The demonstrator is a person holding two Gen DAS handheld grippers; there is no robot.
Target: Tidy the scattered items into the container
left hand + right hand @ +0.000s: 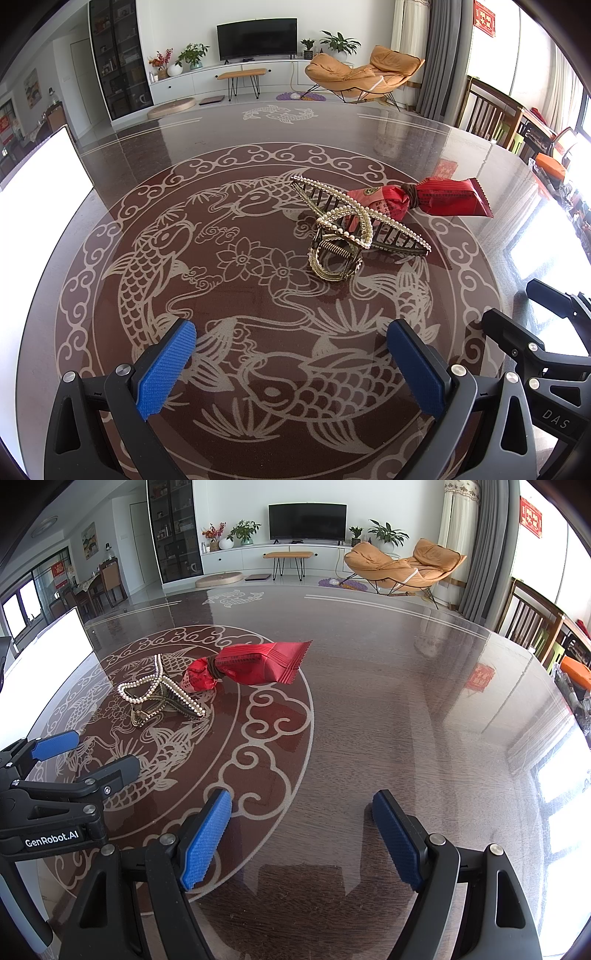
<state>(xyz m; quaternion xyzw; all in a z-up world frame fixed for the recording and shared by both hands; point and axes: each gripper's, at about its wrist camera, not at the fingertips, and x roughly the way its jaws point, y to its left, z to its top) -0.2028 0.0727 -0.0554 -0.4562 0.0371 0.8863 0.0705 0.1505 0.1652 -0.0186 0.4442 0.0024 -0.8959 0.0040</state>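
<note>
- Left gripper (291, 365) hovers low over the glass-topped table (406, 133), blue pads spread wide, grasping nothing.
- Right gripper (301, 840) is likewise released and empty, over bare table to the right.
- Just beyond the left gripper lies a pearl-trimmed hair claw clip (347, 232), touching a red snack packet (432, 199) cinched with a brown hair tie (412, 194).
- White container (40, 177) sits at the far left edge.
- Likely best approach: close on the clip's spring hinge, not its slippery pearl arms.

A pearl-edged brass hair claw (347, 236) lay on the worktop (236, 155), touching a red packet (424, 199) cinched by a brown band.
</note>
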